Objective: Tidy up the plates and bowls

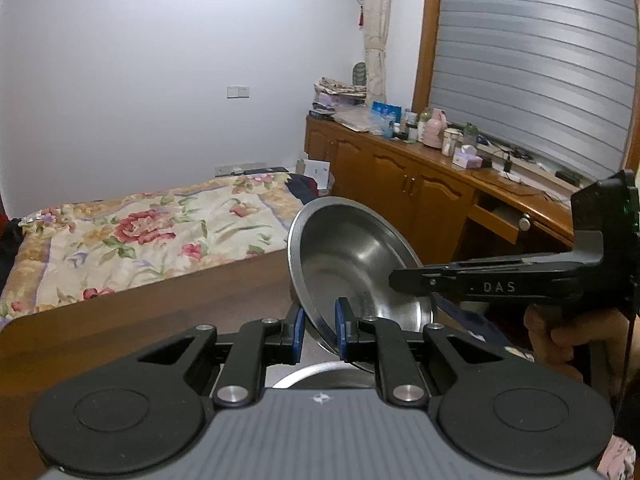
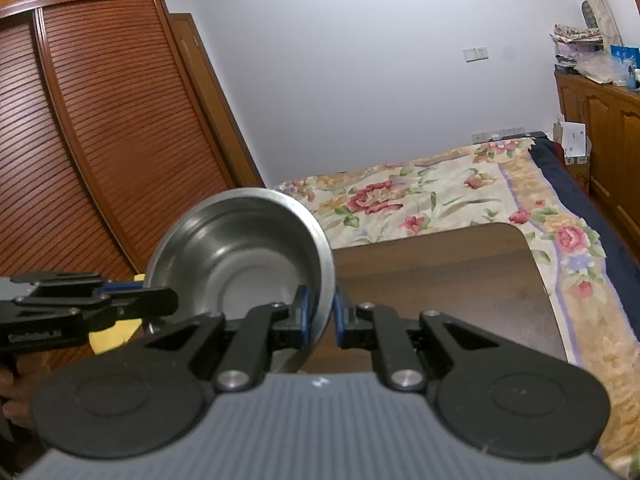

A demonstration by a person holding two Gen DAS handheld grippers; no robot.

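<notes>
Left gripper (image 1: 320,330) clamps steel plate (image 1: 352,264) by rim, frame ctr; right gripper (image 2: 320,316) clamps steel bowl (image 2: 240,256) likewise. Both carried tilted above table (image 2: 440,276). Step: transport. Next: prob. level, then stack.

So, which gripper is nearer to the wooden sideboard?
Right. The right gripper holds the steel bowl by the rim on the side towards the sideboard; the left gripper grips the opposite rim, farther from it.

Both grippers, left gripper (image 1: 320,328) and right gripper (image 2: 320,316), have black linkage arms, silver pivot screws, blue finger pads (image 1: 340,330), ribbed grey housings, round black side discs; one side reads "DAS".
</notes>
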